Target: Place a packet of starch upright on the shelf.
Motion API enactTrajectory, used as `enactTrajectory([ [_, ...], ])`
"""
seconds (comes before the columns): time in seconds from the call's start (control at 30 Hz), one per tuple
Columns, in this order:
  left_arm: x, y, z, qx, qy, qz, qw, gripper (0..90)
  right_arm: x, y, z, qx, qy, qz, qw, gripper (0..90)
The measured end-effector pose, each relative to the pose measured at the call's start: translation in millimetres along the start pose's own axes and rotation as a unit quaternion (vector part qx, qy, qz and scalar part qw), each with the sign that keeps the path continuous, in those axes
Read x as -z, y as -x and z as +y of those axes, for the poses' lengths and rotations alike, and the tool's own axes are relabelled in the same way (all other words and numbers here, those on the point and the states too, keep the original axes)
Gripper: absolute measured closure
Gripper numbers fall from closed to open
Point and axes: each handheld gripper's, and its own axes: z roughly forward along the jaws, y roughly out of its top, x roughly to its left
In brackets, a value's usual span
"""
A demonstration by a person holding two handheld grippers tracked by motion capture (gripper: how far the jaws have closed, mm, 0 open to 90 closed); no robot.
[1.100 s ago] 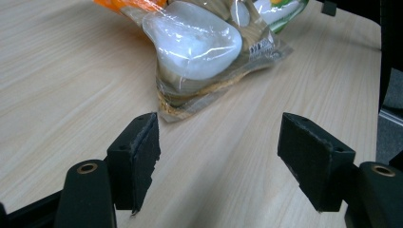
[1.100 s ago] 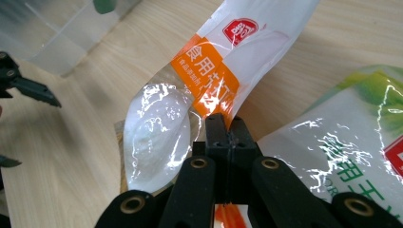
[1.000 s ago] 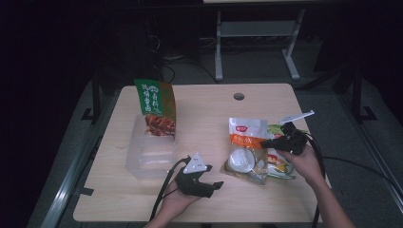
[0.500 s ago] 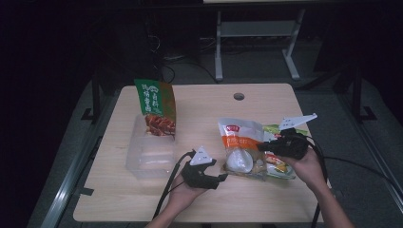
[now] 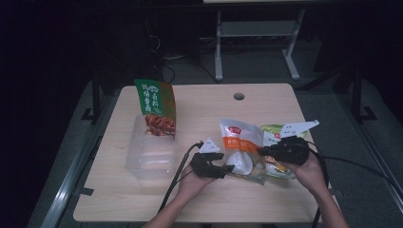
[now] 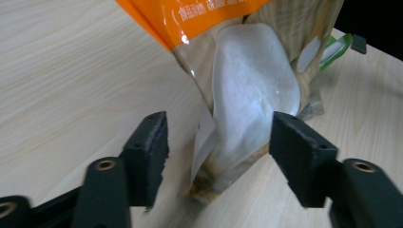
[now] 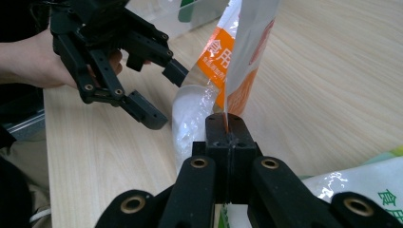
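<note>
At the left of the bench [image 5: 119, 199] a clear plastic container [image 5: 149, 152] sits with a green and red snack bag [image 5: 157, 107] standing against its far end. Next comes my left gripper [image 5: 228, 169], its jaws still fairly wide but just closing in, one on each side of the lower end of the orange and white pouch [image 5: 242, 149]; the pads [image 6: 152, 142] do not press on it yet. The pouch stands near the middle of the bench, tilted, its bottom touching the wood. My right gripper [image 5: 262, 152] is clamped tight on the pouch's thin edge. Beneath my right hand [image 5: 309, 173] lies a green and white packet [image 5: 275, 133].
</note>
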Motion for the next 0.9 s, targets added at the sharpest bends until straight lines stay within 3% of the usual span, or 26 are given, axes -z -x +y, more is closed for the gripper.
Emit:
enactTrajectory([
  [0.17, -9.8, -5.1, 7.9, 0.014, -0.009, -0.032, 0.9994, 58.3, -4.8, 0.4, -4.7, 0.002, -0.001, -0.013, 0.9999, 89.6],
  [0.47, -9.7, -11.2, 11.8, 0.044, 0.011, -0.036, 0.9983, 84.2, -9.5, 0.4, -9.4, -0.002, 0.002, -0.025, 0.9997, 89.6],
  [0.7, -5.4, -3.1, 9.8, 0.011, 0.016, -0.012, 0.9997, 88.9, -9.0, 0.5, -9.6, -0.005, 0.006, -0.026, 0.9996, 89.6],
  [0.9, 4.0, -0.2, 3.5, -0.003, 0.022, 0.005, 0.9998, 89.3, -13.1, 0.5, -7.3, -0.005, 0.008, -0.022, 0.9997, 89.5],
])
